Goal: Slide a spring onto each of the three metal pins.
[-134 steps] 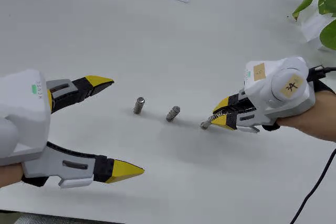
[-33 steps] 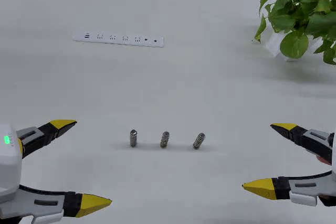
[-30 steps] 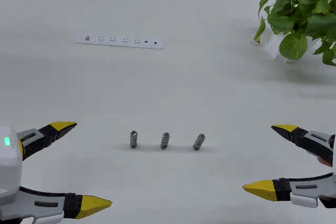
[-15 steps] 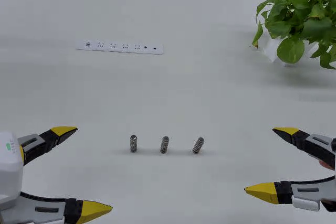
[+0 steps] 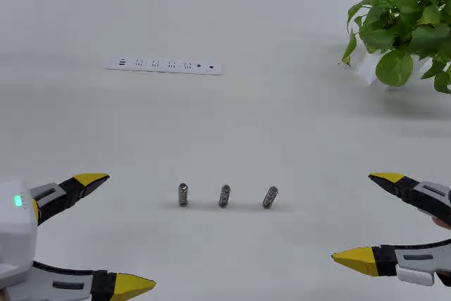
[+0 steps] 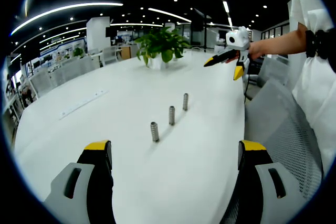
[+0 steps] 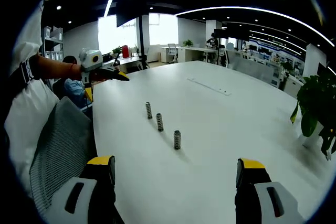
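Note:
Three metal pins stand in a row on the white table, each with a spring around it: left pin (image 5: 183, 194), middle pin (image 5: 225, 196), right pin (image 5: 270, 197). The same row appears in the left gripper view (image 6: 154, 131) (image 6: 171, 115) (image 6: 185, 101) and in the right gripper view (image 7: 177, 139) (image 7: 159, 122) (image 7: 148, 110). My left gripper (image 5: 106, 234) is open at the lower left, well apart from the pins. At the lower right my right gripper (image 5: 368, 216) is open too, with nothing between its jaws.
A white power strip (image 5: 163, 65) lies at the back of the table. A potted green plant (image 5: 409, 15) stands at the far right. A grey mesh chair (image 6: 283, 145) sits at the table's near edge.
Since 4.5 s ago the right gripper has let go of the spring at the right pin and drawn back, open. In the last second only the camera shifted slightly.

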`<state>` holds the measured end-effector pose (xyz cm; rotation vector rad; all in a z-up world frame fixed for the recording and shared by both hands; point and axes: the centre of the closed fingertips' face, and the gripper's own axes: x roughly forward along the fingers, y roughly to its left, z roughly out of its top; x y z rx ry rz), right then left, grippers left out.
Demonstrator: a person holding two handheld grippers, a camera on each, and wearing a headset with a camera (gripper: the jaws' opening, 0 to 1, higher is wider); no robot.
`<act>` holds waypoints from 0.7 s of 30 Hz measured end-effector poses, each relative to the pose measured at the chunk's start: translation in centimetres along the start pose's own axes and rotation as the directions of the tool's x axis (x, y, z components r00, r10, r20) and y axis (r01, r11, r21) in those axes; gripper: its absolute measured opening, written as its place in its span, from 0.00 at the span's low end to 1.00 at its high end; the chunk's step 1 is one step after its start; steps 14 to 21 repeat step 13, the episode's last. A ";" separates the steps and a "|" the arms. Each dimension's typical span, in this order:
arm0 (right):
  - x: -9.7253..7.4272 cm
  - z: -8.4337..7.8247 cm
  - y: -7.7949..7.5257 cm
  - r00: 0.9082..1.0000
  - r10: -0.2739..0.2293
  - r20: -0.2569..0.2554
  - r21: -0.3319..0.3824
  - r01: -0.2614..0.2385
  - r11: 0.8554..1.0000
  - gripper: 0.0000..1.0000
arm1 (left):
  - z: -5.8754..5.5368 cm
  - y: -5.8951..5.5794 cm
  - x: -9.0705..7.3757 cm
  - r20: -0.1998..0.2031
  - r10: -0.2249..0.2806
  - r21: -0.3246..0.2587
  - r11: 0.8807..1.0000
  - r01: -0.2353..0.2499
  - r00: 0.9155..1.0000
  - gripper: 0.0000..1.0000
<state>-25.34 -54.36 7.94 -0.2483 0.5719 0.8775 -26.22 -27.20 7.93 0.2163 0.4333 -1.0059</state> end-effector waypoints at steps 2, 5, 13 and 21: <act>0.0 0.0 0.0 1.000 0.000 0.000 0.000 0.000 1.000 0.96 | 0.0 0.0 -0.1 0.002 0.001 -0.001 1.000 -0.001 1.000 0.99; 0.0 0.0 0.1 1.000 0.001 0.000 0.000 -0.001 1.000 0.95 | 0.0 0.0 -0.1 0.003 0.002 0.000 1.000 -0.002 1.000 0.99; 0.0 0.1 0.3 1.000 0.004 -0.003 -0.002 -0.004 1.000 0.95 | 0.2 -0.1 -0.2 0.005 0.000 0.006 1.000 0.000 1.000 0.99; 0.0 0.1 0.3 1.000 0.004 -0.003 -0.002 -0.004 1.000 0.95 | 0.2 -0.1 -0.2 0.005 0.000 0.006 1.000 0.000 1.000 0.99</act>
